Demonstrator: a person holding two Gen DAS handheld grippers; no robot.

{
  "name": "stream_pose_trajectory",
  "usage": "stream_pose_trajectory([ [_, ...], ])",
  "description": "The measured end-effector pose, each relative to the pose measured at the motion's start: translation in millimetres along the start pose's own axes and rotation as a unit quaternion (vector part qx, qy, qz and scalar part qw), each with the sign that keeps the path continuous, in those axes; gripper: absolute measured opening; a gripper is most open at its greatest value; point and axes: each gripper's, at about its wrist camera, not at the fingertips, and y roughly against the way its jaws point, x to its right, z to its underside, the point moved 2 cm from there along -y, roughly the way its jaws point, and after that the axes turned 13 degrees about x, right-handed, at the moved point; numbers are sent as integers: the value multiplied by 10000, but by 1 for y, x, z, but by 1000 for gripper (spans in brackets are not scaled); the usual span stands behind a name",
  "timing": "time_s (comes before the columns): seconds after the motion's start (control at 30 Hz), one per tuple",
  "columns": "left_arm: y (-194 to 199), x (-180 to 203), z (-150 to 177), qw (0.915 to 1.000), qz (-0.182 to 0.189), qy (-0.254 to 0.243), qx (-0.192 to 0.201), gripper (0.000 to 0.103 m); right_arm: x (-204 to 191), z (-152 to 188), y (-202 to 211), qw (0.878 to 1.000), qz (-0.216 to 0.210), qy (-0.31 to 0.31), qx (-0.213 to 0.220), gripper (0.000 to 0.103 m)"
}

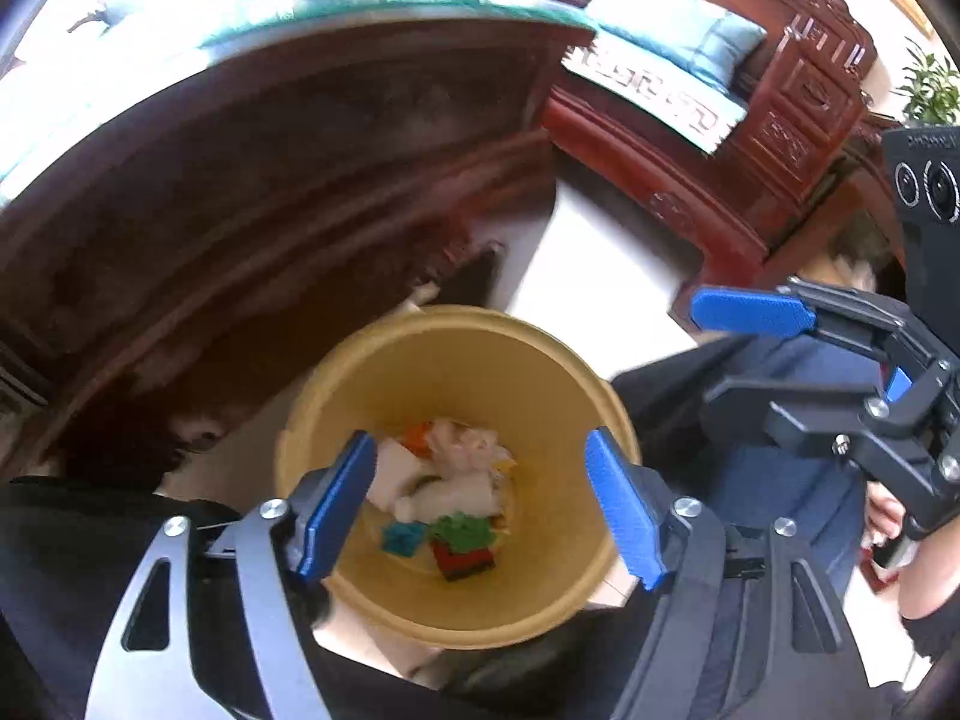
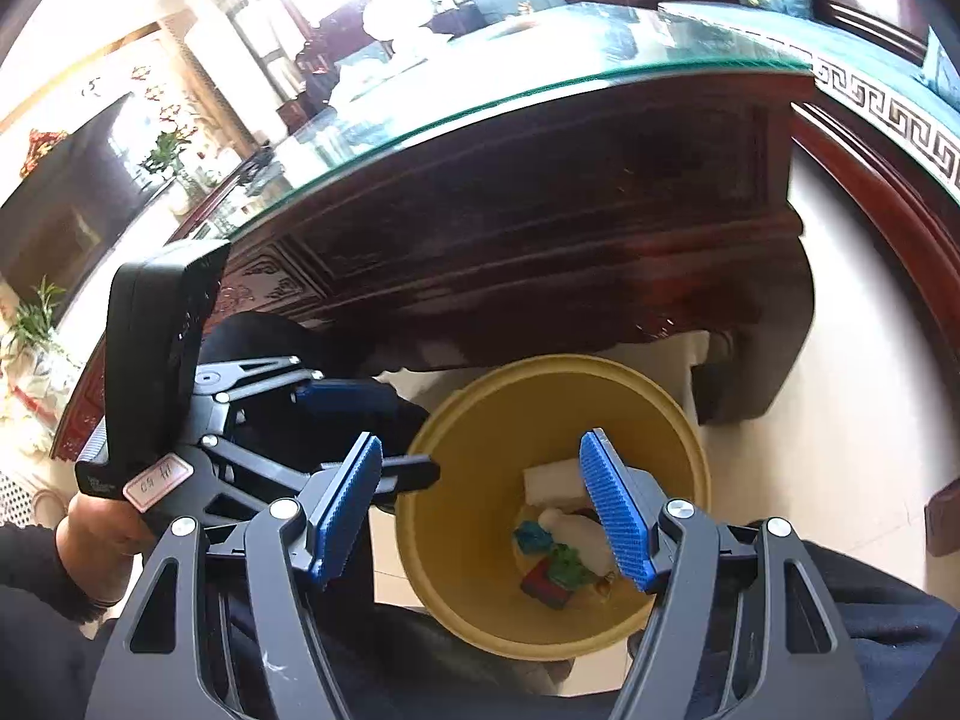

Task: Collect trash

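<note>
A yellow waste bin [image 1: 540, 372] stands on the floor below both grippers; it also shows in the right wrist view [image 2: 480, 438]. Inside lie white crumpled paper [image 1: 462, 456], a white block [image 2: 552, 480] and small coloured pieces, green [image 1: 462, 531], blue [image 1: 402, 537] and red [image 1: 462, 561]. My left gripper [image 1: 480, 510] is open and empty right above the bin mouth. My right gripper [image 2: 486, 510] is open and empty above the bin's left rim. The right gripper shows in the left wrist view [image 1: 798, 348], the left gripper in the right wrist view [image 2: 366, 432].
A dark carved wooden table [image 2: 570, 228] with a glass top [image 2: 510, 60] stands just behind the bin. A red wooden sofa with teal cushions [image 1: 678, 42] is at the right. The floor [image 2: 840, 420] is pale tile. The person's dark-clothed legs [image 2: 888, 648] flank the bin.
</note>
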Motion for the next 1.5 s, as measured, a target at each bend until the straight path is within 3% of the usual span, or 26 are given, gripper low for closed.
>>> stream_pose_trajectory([
  [0.2,40,-18,-18,9976,-401,34,565,79,-27,-21,5,9985,-243,395,288,68],
  [0.37,81,-33,-39,9898,-854,14,1144,83,-53,-49,14,9925,-450,817,786,73],
  [0.57,127,-57,-65,9735,-1388,156,1809,92,-86,-87,15,9810,-674,1117,1434,84],
  [0.77,156,-92,-91,9541,-1854,534,2289,99,-106,-129,-4,9744,-695,1097,1834,87],
  [0.97,171,-129,-114,9355,-2399,780,2475,99,-116,-168,-30,9722,-480,1011,2059,87],
  [1.1,174,-152,-123,9154,-3048,788,2507,99,-123,-187,-58,9681,-72,1268,2161,92],
  [1.27,172,-188,-128,9010,-3477,1017,2386,99,-132,-199,-91,9630,340,1500,2215,95],
  [1.5,169,-226,-131,8891,-3646,1386,2394,99,-129,-207,-127,9691,539,1439,1931,95],
])
